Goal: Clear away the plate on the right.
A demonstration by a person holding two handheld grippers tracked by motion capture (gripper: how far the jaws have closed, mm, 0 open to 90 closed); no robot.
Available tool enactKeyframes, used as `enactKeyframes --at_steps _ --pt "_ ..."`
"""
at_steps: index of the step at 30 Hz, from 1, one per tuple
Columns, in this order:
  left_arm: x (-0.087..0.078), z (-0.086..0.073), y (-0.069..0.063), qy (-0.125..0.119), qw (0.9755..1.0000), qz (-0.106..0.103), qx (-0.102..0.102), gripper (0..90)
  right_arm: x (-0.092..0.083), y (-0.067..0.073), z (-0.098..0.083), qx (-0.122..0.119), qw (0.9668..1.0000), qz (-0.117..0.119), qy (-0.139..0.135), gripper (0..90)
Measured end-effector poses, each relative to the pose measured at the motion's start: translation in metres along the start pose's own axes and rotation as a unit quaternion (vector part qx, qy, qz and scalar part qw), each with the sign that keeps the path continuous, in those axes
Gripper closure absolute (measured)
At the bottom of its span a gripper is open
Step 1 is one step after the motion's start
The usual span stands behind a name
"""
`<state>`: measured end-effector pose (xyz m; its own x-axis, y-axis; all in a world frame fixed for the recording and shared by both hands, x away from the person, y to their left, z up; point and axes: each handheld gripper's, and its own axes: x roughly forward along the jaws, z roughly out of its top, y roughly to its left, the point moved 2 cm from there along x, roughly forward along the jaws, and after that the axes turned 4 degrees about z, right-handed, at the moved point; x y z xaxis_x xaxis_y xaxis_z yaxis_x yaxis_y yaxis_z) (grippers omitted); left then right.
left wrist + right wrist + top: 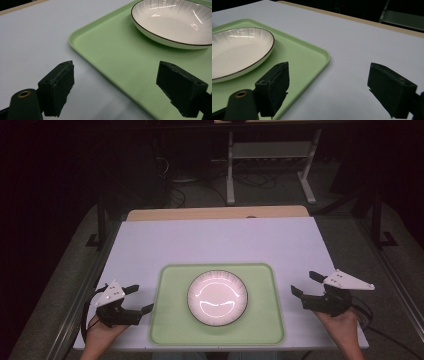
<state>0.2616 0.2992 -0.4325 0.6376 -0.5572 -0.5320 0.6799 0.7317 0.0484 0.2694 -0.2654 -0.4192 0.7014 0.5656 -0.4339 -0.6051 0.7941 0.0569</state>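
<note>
High view: a white bowl (217, 297) sits centred on a green tray (170, 320). Left gripper (139, 300) at nine o'clock and right gripper (304, 284) at three flank it, jaws wide apart and empty, seemingly poised to begin.

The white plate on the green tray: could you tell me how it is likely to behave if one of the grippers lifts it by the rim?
The white plate looks glazed and shiny, so its rim may well be slippery between the jaws. It seems to be rigid ceramic, probably breakable if dropped. It sits flat on the green tray, wide and shallow, so it should slide rather than tip when nudged.
</note>
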Motion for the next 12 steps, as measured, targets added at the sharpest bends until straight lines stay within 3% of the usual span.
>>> enactKeyframes --at_steps 12 --pt "0.000 0.000 -0.001 0.005 1.0000 0.001 0.008 14.7 -0.009 0.004 -0.020 0.008 0.9999 -0.011 0.000 17.2"
